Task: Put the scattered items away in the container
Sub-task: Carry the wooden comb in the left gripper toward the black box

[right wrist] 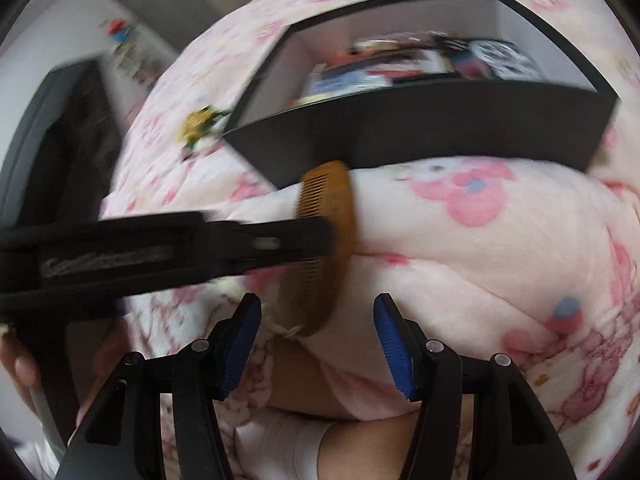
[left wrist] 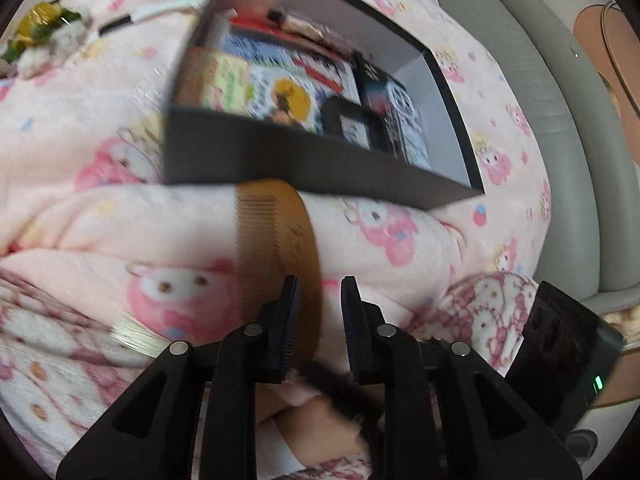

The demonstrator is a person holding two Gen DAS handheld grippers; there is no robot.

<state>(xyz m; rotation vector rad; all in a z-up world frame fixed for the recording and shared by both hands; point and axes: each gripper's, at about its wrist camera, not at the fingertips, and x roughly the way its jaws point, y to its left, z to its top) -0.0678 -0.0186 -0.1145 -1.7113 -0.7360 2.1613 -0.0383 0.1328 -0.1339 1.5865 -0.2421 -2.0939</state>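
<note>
Pink blanket (left wrist: 100,216), left claw (left wrist: 320,292) parted beside comb (left wrist: 280,240), right claw (right wrist: 316,312) released, box (right wrist: 420,128) beyond.

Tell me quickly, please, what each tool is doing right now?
Left tool: open, its left finger against the comb, not gripping it.
Right tool: open, empty.
</note>
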